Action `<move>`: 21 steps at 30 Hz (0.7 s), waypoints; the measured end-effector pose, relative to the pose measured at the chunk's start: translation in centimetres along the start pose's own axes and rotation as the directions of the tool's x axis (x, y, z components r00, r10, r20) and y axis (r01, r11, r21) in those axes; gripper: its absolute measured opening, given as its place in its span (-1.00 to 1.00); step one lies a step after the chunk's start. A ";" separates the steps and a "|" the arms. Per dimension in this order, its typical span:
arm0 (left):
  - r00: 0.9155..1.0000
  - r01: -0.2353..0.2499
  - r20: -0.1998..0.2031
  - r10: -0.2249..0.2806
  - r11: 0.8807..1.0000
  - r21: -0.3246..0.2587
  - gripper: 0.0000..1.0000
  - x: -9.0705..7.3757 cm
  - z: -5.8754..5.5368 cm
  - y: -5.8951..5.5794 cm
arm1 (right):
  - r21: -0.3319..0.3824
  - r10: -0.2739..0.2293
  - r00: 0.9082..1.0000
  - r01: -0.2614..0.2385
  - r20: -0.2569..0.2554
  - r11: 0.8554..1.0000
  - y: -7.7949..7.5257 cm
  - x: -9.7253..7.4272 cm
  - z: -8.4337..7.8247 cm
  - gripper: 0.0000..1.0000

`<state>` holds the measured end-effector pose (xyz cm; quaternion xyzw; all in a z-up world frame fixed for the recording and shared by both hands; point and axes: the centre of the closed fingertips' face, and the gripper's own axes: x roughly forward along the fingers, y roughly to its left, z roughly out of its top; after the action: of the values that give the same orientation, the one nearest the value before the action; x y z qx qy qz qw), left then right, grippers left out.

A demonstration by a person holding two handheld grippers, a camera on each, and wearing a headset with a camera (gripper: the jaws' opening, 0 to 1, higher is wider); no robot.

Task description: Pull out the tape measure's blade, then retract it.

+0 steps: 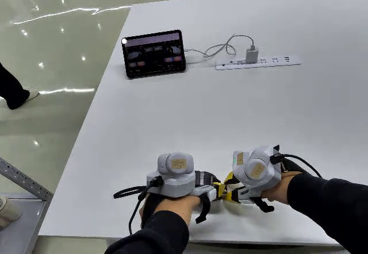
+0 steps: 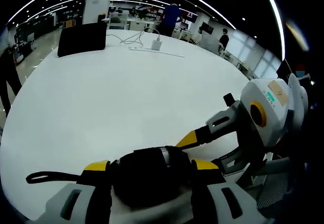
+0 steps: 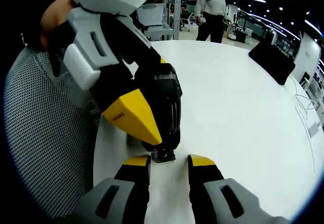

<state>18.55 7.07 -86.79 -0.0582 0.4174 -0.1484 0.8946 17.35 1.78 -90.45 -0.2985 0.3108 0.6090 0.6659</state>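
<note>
A black tape measure (image 1: 202, 179) lies near the front edge of the white table (image 1: 230, 116). My left gripper (image 1: 214, 189) is shut on its body (image 2: 152, 176), one yellow fingertip (image 2: 96, 166) on each side. My right gripper (image 1: 230, 191) faces it from the right. In the right gripper view the tape measure's case (image 3: 164, 112) stands just ahead, and its small black blade tab (image 3: 163, 155) sits between the tips of my right gripper (image 3: 169, 161), whose jaws stand slightly apart. The blade is inside the case. A left finger (image 3: 134, 117) covers part of the case.
A black wrist strap (image 1: 129, 192) trails left from the tape measure. Farther back on the table stand a tablet (image 1: 154, 53), a white power strip (image 1: 259, 62) and a charger (image 1: 252, 54) with its cable. People stand in the room behind.
</note>
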 end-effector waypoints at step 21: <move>0.969 0.184 0.091 -0.229 0.917 0.354 1.00 -3.4 2.3 4.5 | 0.207 -0.230 0.968 0.207 0.097 0.956 -2.2 -11.4 -5.1 0.08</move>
<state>19.24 12.32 -83.80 0.0450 0.3173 -0.3084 0.8956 18.56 -9.50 -84.76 -0.2273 0.2936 0.5150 0.7726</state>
